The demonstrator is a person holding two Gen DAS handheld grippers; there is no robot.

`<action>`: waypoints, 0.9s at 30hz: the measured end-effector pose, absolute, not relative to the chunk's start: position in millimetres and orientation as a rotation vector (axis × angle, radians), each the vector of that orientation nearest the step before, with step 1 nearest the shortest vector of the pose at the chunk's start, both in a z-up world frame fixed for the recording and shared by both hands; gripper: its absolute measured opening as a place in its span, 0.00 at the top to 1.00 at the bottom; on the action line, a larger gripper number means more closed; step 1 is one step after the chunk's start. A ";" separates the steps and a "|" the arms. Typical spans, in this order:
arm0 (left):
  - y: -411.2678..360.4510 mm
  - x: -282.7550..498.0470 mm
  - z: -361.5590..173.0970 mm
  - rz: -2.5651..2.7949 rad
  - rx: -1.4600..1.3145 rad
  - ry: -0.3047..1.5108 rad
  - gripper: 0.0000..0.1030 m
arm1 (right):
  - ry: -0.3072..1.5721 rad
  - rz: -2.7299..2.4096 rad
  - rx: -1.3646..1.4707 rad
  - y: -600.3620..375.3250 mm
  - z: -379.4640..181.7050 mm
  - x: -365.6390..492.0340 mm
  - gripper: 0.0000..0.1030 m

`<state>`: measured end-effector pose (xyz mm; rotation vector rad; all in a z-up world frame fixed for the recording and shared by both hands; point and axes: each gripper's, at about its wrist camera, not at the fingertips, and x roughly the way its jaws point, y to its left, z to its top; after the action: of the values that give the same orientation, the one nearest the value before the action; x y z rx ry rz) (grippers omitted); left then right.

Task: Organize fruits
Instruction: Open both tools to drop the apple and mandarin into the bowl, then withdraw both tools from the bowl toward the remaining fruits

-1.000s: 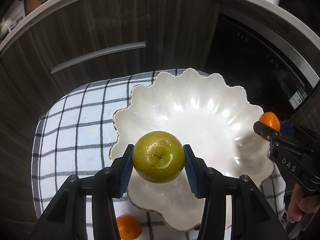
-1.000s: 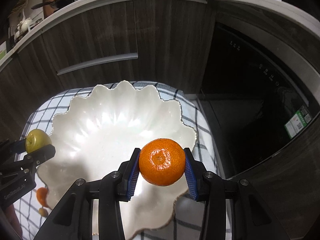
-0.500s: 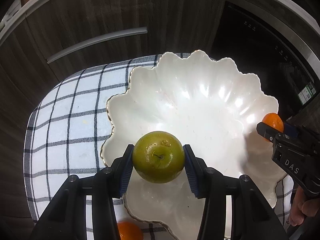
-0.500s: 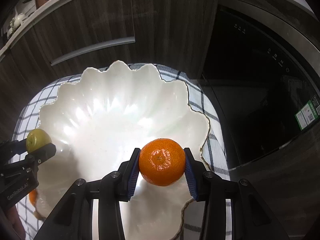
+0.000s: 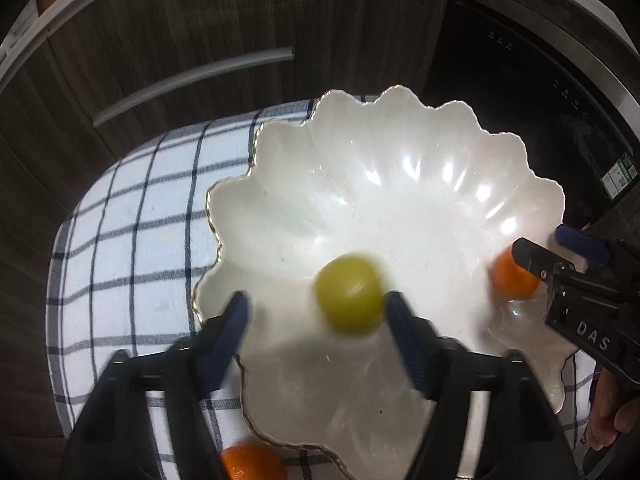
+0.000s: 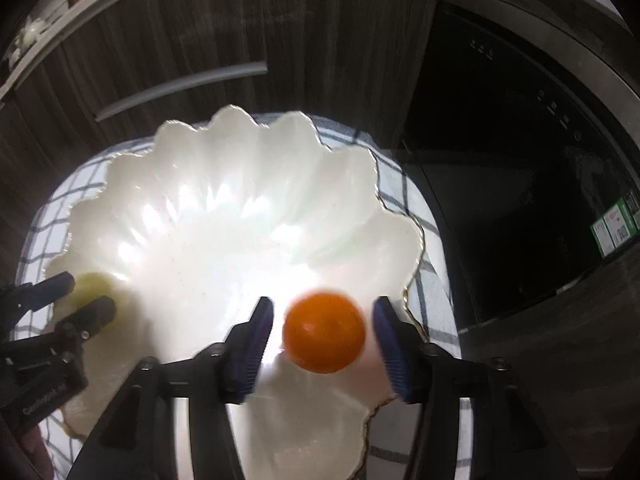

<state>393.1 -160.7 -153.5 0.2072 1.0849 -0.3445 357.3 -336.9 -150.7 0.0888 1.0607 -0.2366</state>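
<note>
Release over the bowl (image 5: pixel 400 208). Left tongs (image 5: pixel 316 320) and right tongs (image 6: pixel 324 330), jaws just opening, stand apart; apple (image 5: pixel 350 294) and orange (image 6: pixel 324 332) drop free, blurred, between them. Good practice: release low, near the bowl's centre, limiting roll toward its rim.

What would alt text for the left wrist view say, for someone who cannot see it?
A blurred green apple lies free over a white scalloped bowl, between the open fingers of the left hand-held gripper, whose jaws have just been opening. At the right, the right hand-held gripper stands beside an orange in the bowl; another orange sits on the checked cloth.
</note>
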 end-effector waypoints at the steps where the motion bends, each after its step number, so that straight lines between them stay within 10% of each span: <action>1: -160.6 392.6 -151.6 -0.341 0.211 1.074 0.23 | 1.054 -0.235 0.083 -335.2 -148.6 357.5 0.33; 5: -159.1 393.3 -148.7 -0.345 0.205 1.077 0.23 | 1.001 -0.256 0.092 -334.1 -138.1 354.9 0.19; 27: -128.7 346.0 -87.0 -0.309 0.155 0.946 0.12 | 0.902 -0.236 0.094 -316.1 -89.4 310.1 0.18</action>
<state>346.0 -128.7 -87.0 0.1554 0.9458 -0.3086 310.1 -316.1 -89.4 0.0943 0.9017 -0.2356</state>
